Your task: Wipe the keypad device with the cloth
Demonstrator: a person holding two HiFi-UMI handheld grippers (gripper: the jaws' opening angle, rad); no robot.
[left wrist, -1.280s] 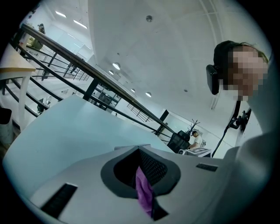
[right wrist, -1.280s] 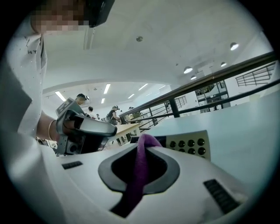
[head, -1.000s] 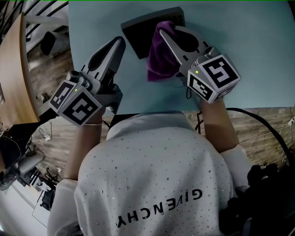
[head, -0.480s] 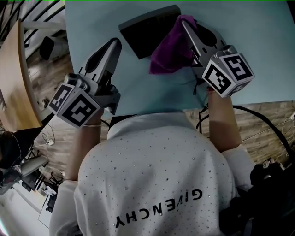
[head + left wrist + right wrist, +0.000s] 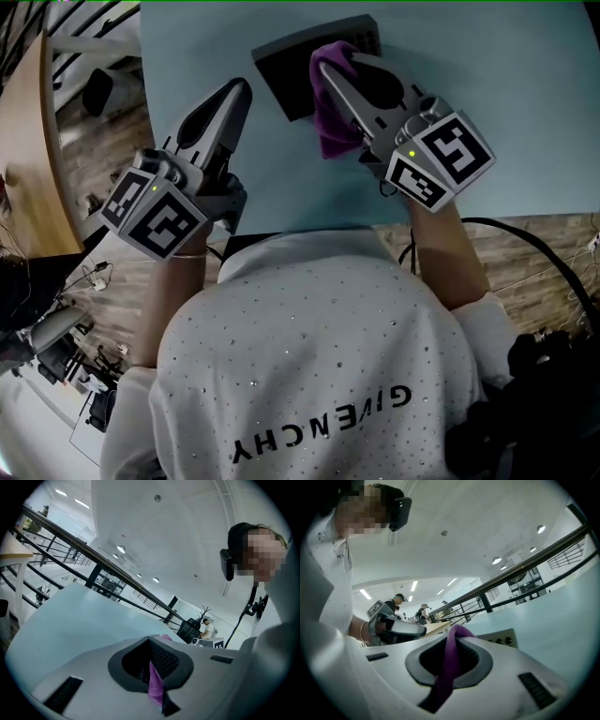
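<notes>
Purple cloth (image 5: pixel 333 122) is clenched in my right gripper (image 5: pixel 330 73), bunched under the tips so I can press it onto the right part of the dark keypad device (image 5: pixel 286 70), which lies far across the pale blue table (image 5: pixel 525 112). My left gripper (image 5: pixel 240 90) hovers beside the device, jaws together on nothing, clear of the wiping path.

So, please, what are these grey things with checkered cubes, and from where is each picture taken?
A person holds two grey two-jaw tools; the marker cubes belong to the tools. The head view comes from a camera on the person's head, looking down; the left and right gripper views from cameras riding on the tools. On the light blue table lies a dark flat keypad device. The right tool is shut on a purple cloth over the device. The left tool is shut, apart from the cloth.
</notes>
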